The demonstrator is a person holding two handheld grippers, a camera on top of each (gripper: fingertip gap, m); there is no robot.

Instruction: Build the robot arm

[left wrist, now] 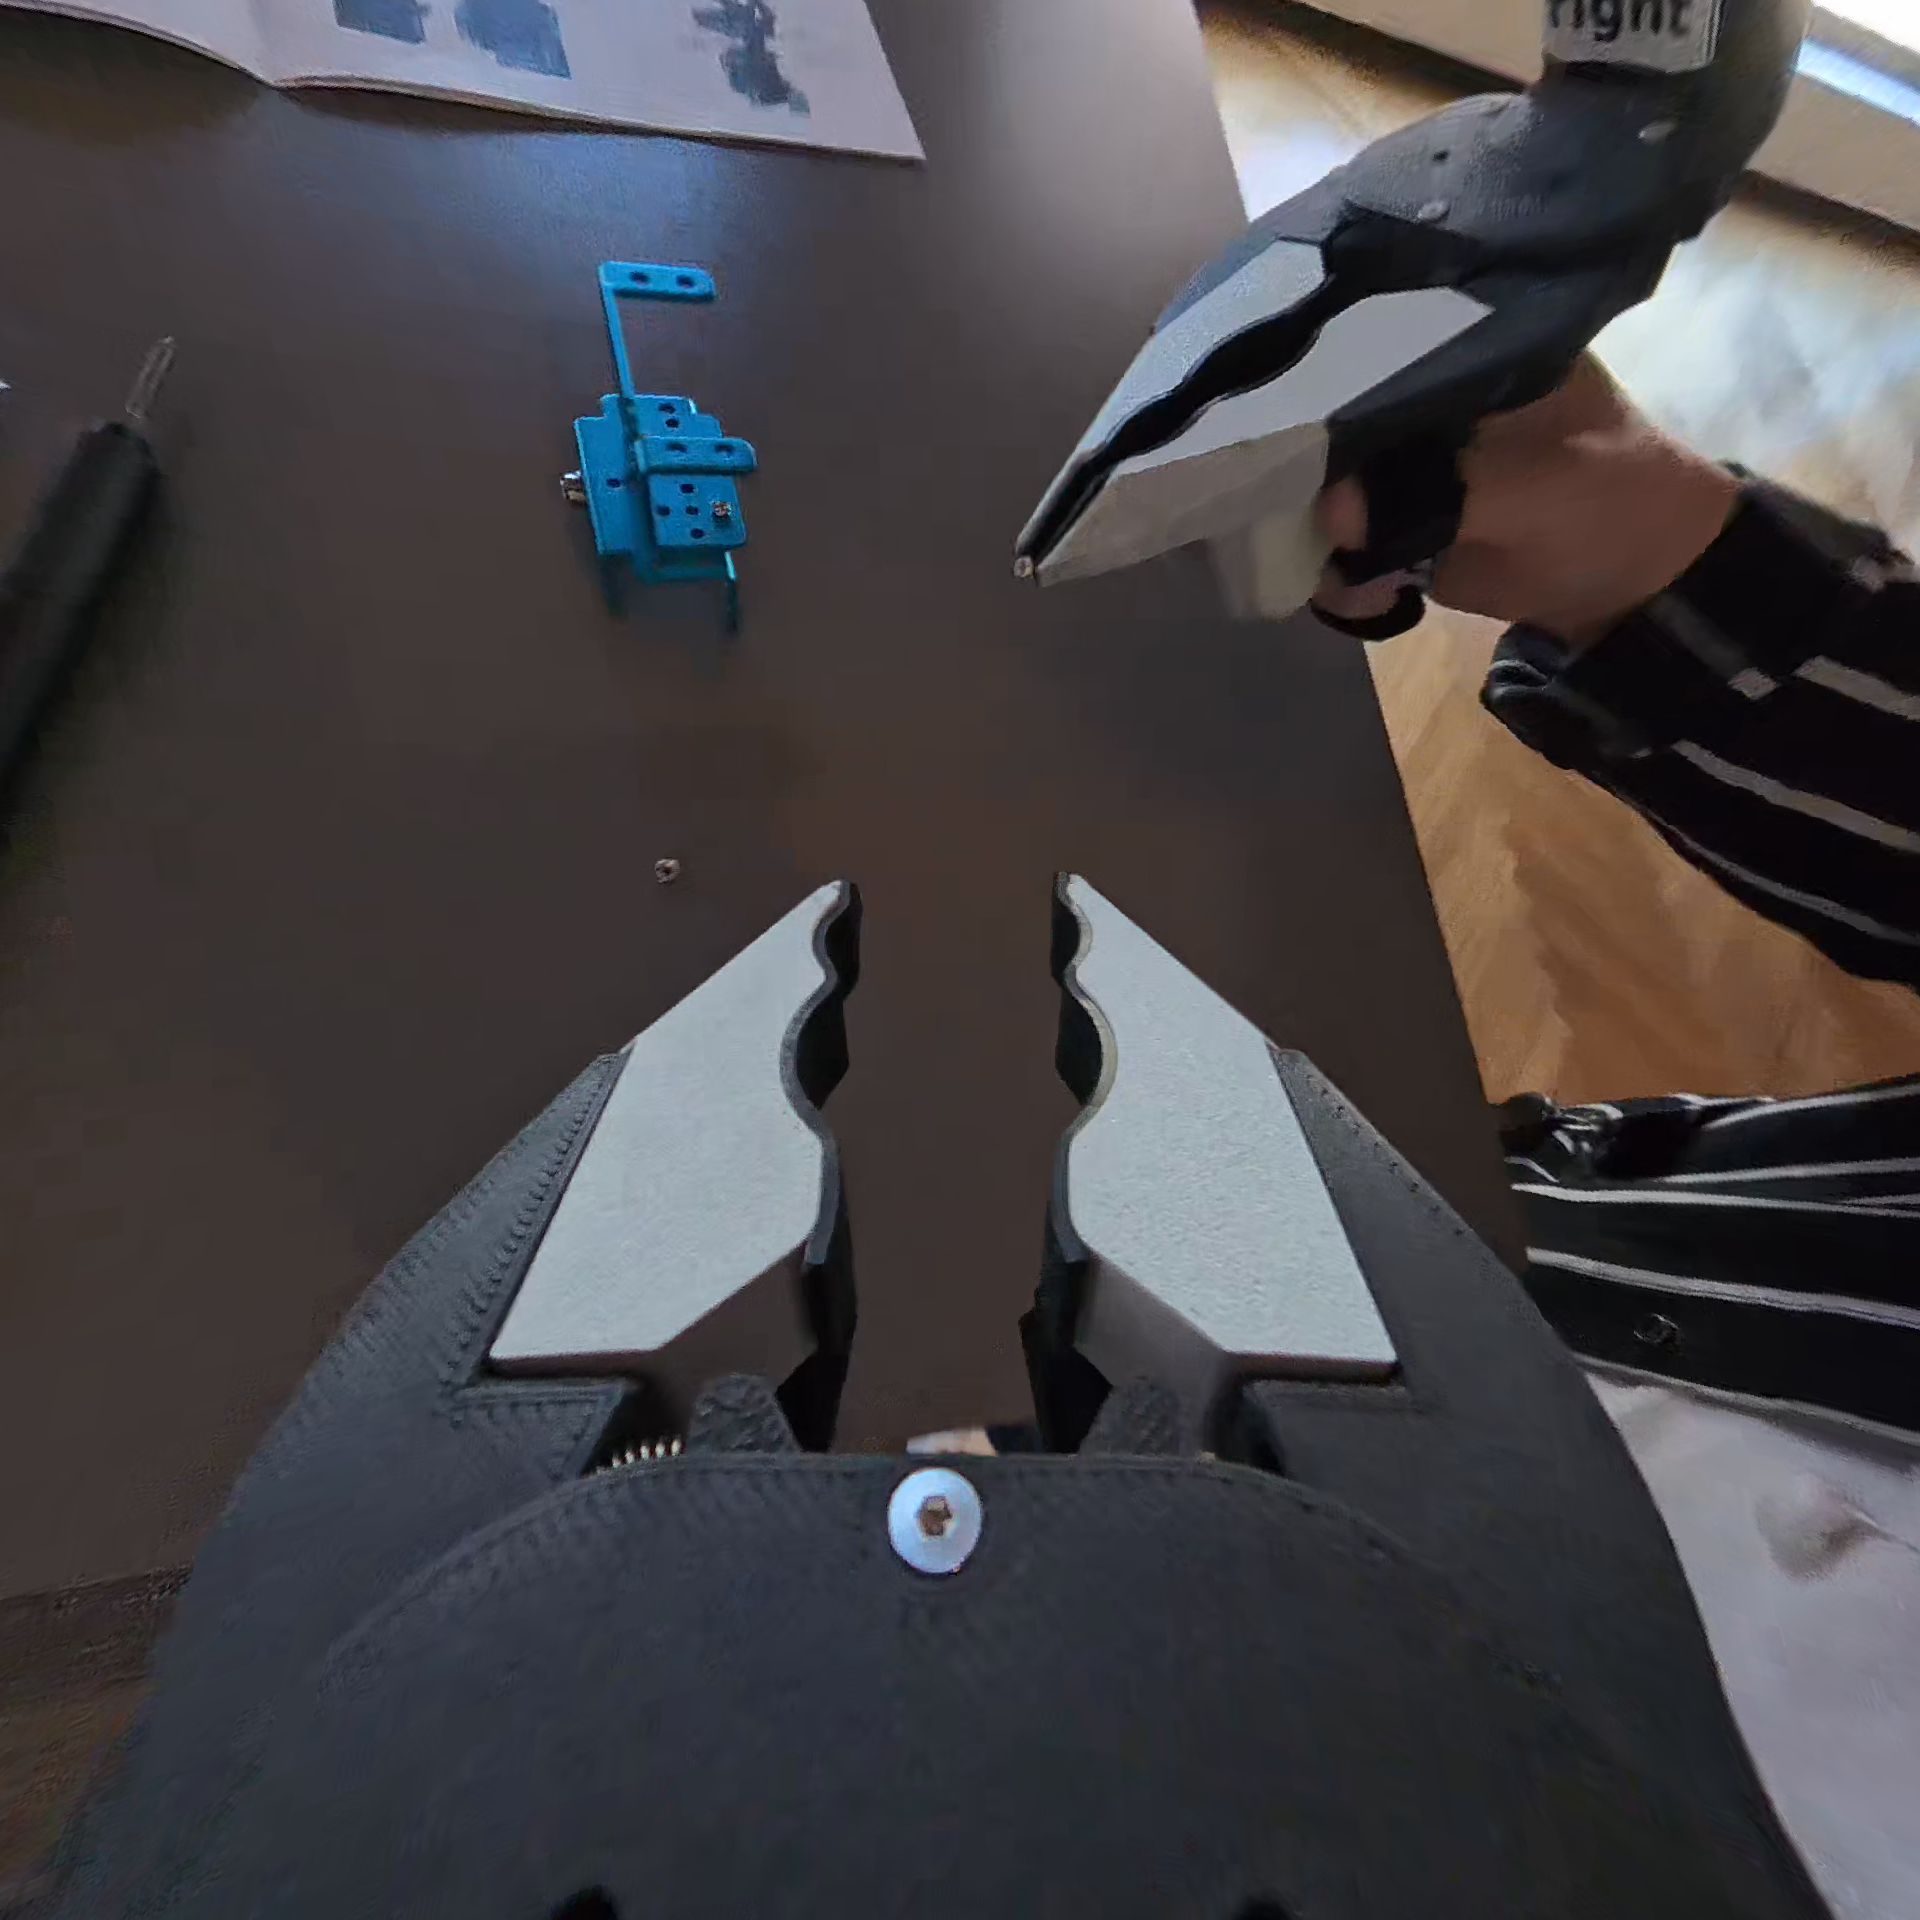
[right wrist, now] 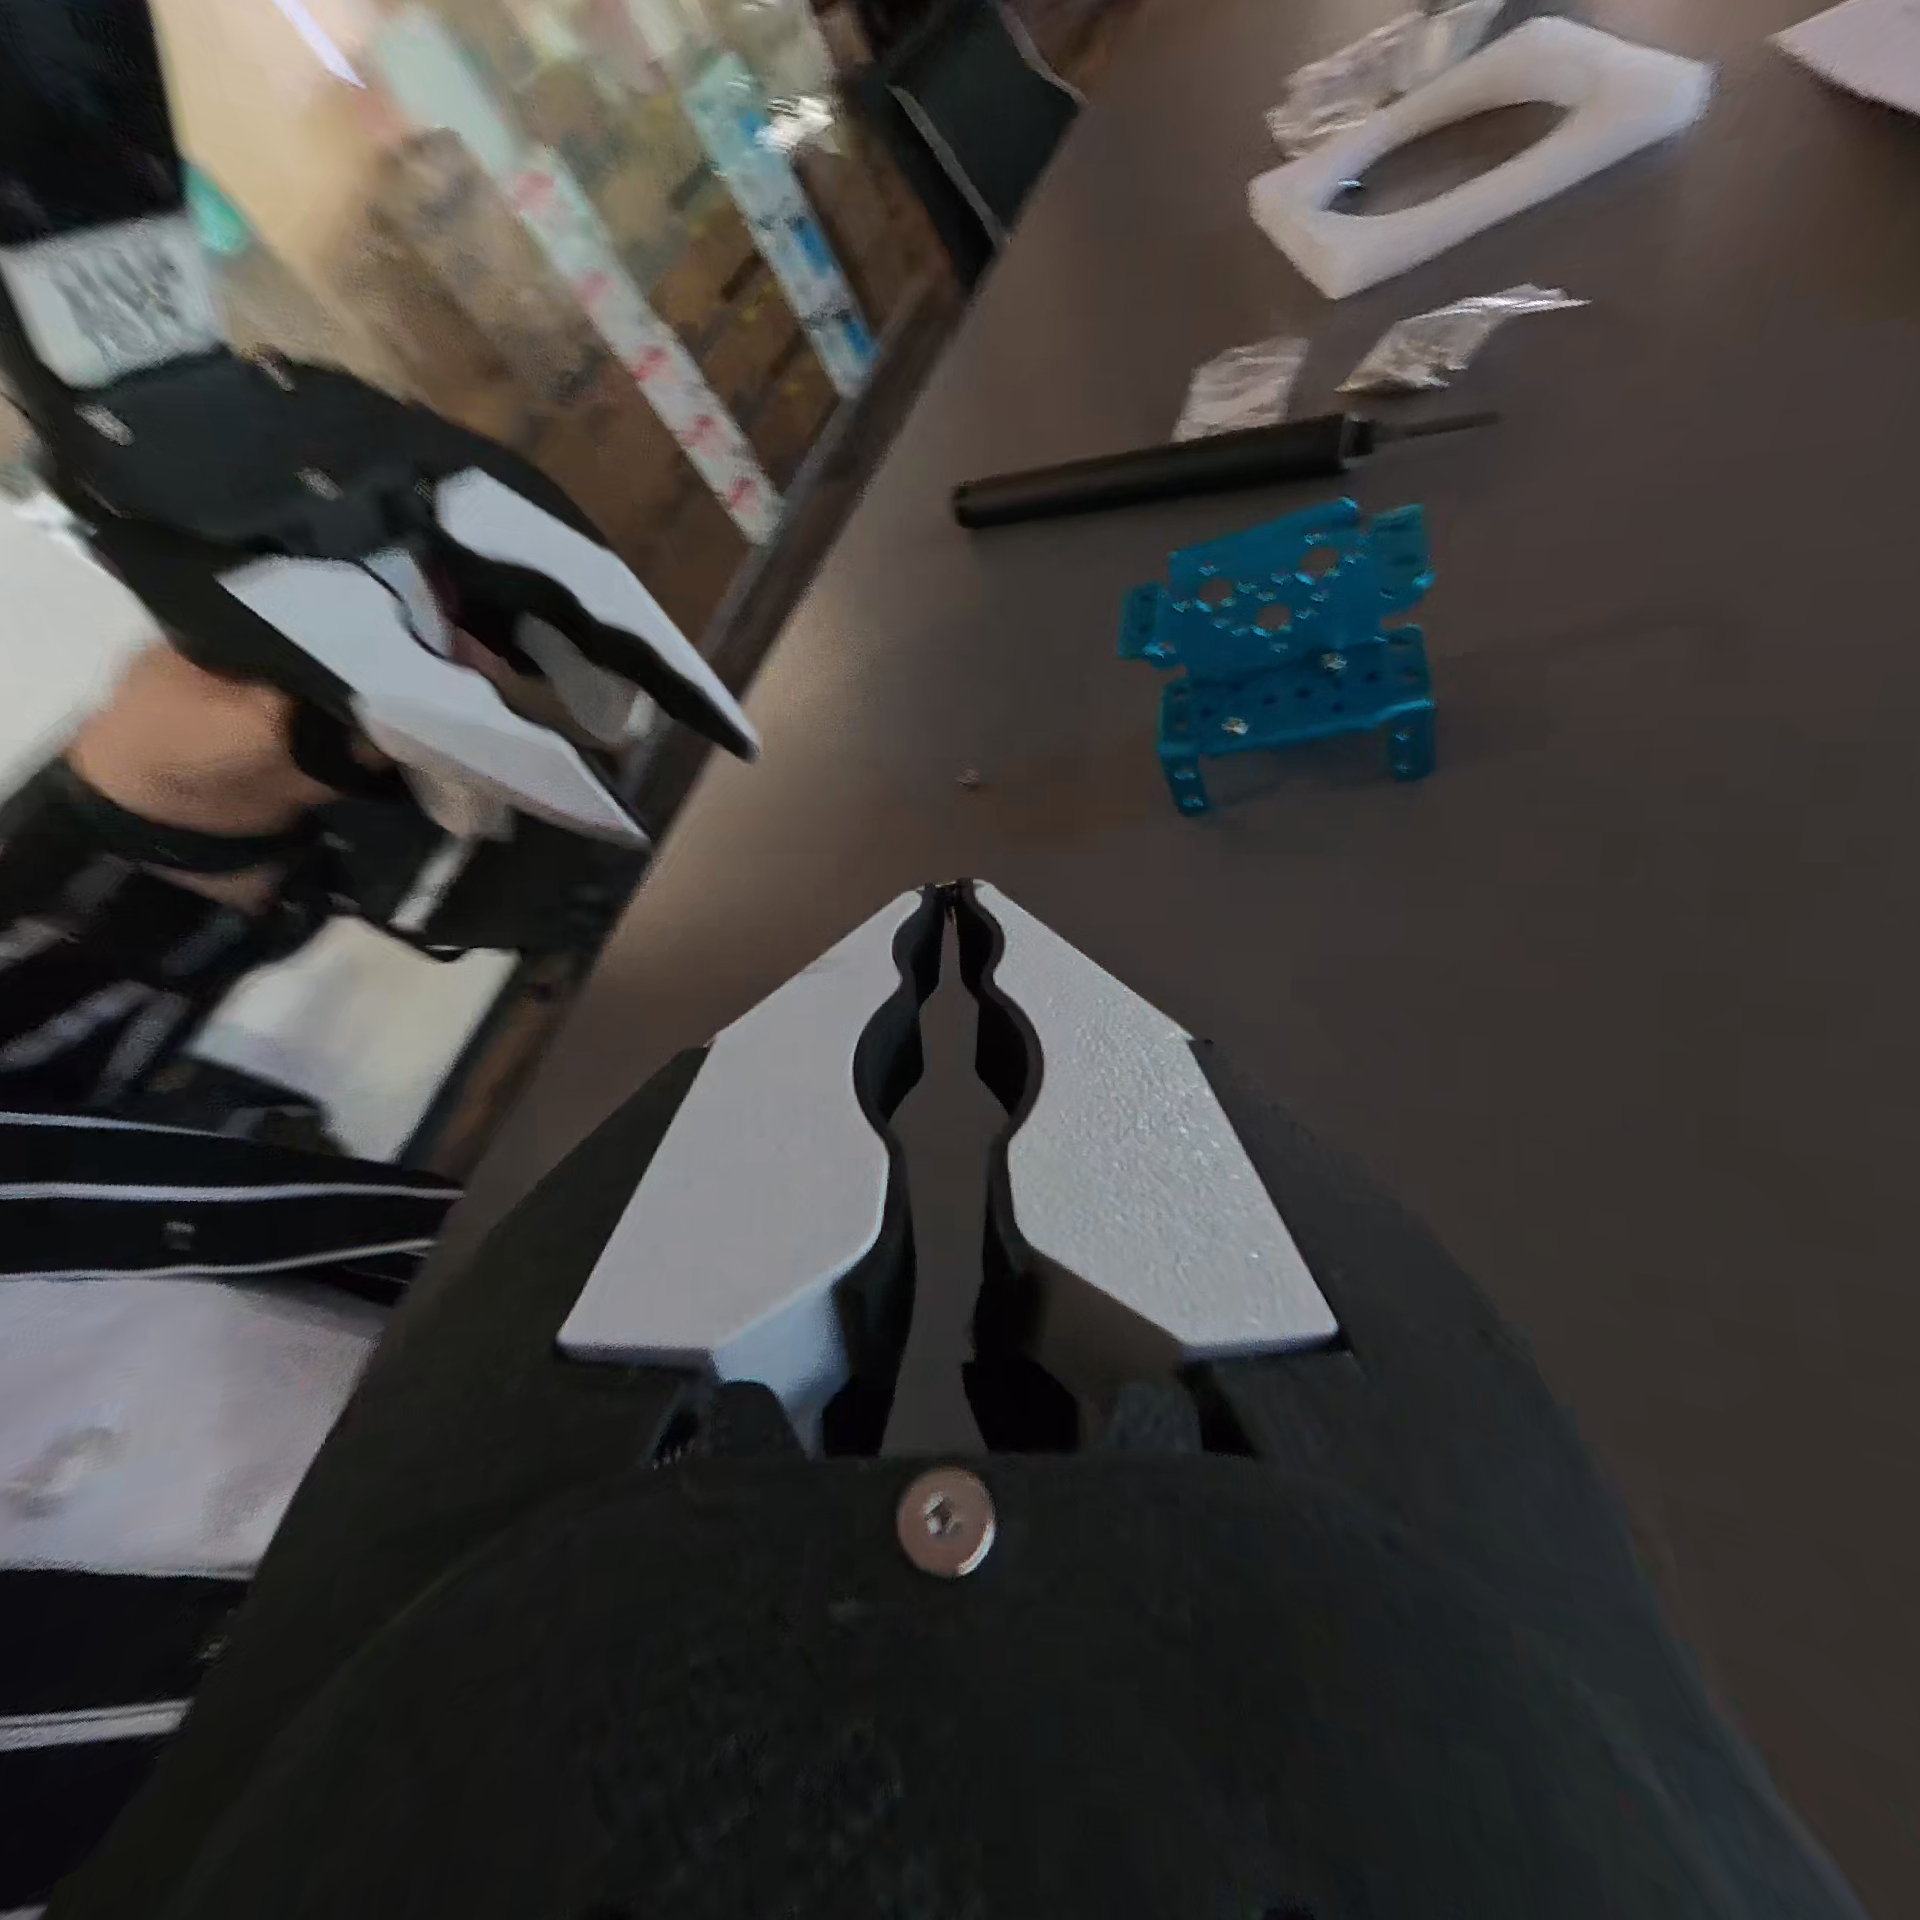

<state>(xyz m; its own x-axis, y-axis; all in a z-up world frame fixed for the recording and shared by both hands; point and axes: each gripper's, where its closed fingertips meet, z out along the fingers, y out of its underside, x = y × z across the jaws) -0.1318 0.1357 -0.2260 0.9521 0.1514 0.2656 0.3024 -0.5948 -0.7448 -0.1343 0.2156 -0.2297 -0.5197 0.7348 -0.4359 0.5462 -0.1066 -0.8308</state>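
Left tool (left wrist: 956, 891): parted to a middling gap, nothing between the fingers, only bare brown bench (left wrist: 935, 675) behind the gap. Poised above the bench, touching nothing.

In the left wrist view, at 10 o'clock from the tips and near the left fingertip: a tiny loose nut (left wrist: 667, 870) lying on the bench. Farther off at 11 o'clock: a blue bracket assembly (left wrist: 665, 488) of perforated metal plates, resting on the bench, well apart from both tools. At 9 o'clock by the frame's edge: a black screwdriver (left wrist: 73, 582) lying flat. At 12 o'clock, far side: a printed paper sheet (left wrist: 582, 62).

Right tool (left wrist: 1023, 566) at 1 o'clock, gripped by a hand (left wrist: 1538, 530) in a striped sleeve (left wrist: 1714, 769), pinched together at the tips on a small silvery fastener (left wrist: 1022, 566); too small to tell screw from nut. Raised off the bench, tips pointing toward 8 o'clock.

Seen from the right wrist view: right tool tips met at the very end, wavy gap behind them; bracket assembly at 1 o'clock, screwdriver just beyond it, loose nut at 12 o'clock, left tool at 10 o'clock with fingers apart. Farther at 1 o'clock: two small plastic bags (right wrist: 1242, 384) and a white foam frame (right wrist: 1475, 156). Blurred shelving (right wrist: 623, 260) past the bench edge.
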